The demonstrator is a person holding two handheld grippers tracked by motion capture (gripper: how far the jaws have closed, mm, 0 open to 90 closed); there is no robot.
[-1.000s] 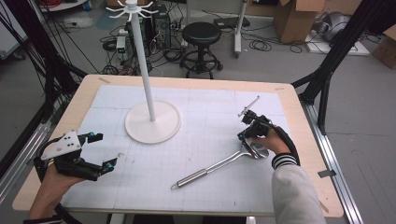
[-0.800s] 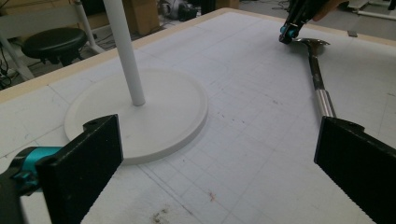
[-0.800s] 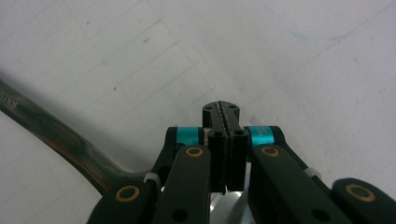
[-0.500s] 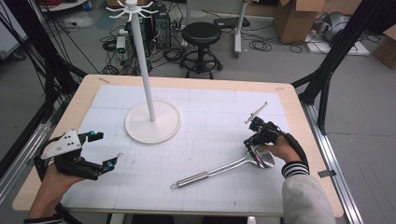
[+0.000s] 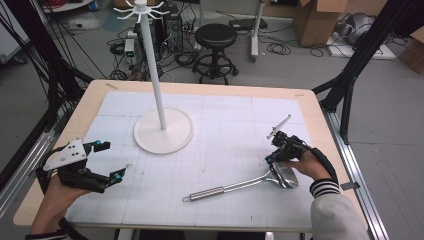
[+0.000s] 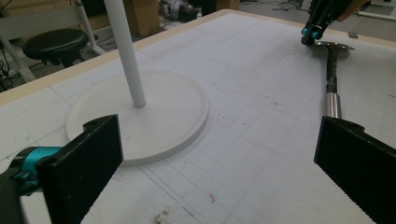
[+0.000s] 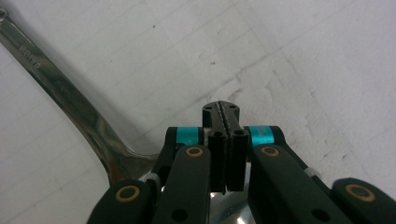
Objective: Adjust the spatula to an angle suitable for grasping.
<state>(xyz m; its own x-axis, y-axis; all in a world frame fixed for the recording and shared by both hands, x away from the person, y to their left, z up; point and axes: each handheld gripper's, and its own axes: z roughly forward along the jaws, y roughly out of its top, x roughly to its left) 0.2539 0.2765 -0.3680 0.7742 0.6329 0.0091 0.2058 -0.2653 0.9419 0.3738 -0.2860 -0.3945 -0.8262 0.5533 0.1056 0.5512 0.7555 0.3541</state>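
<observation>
Pressed flat together with nothing between them, the jaws of the right gripper (image 7: 223, 140) hang just above the bowl of the steel ladle (image 5: 240, 183), which lies on the white gridded mat (image 5: 225, 135) with its handle running toward the table's near edge. Spread wide and empty, the left gripper (image 5: 111, 161) sits near the mat's left edge, well apart from the ladle. A white stand (image 5: 162, 131) rises behind. Beyond the wooden table (image 5: 310, 107) stands a black stool (image 5: 215, 37) among cables.
</observation>
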